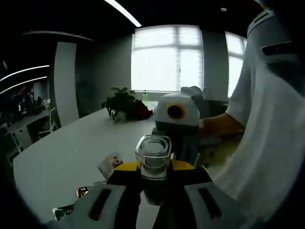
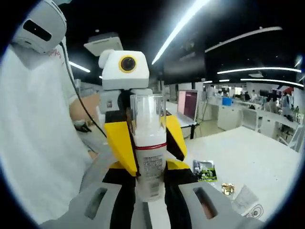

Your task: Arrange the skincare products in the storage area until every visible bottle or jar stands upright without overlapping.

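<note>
Bottle held between both hand-held grippers, above the counter (image 2: 257, 148).
Your left hand-held gripper (image 1: 153, 177) and right hand-held gripper (image 2: 148, 183) each clench the pump bottle (image 2: 148, 157), clear cap (image 1: 153, 151) up, steadying it upright.

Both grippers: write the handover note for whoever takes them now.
Left gripper: shut on the bottle, seen from its clear cap end.
Right gripper: shut on the same bottle, upright, clear cap on top, red band.
The bottle is held in the air above the white table, between both grippers.
Sachets lie on the table.
Done: bottle picked up.
Left: stand it upright in the storage area, release.
</note>
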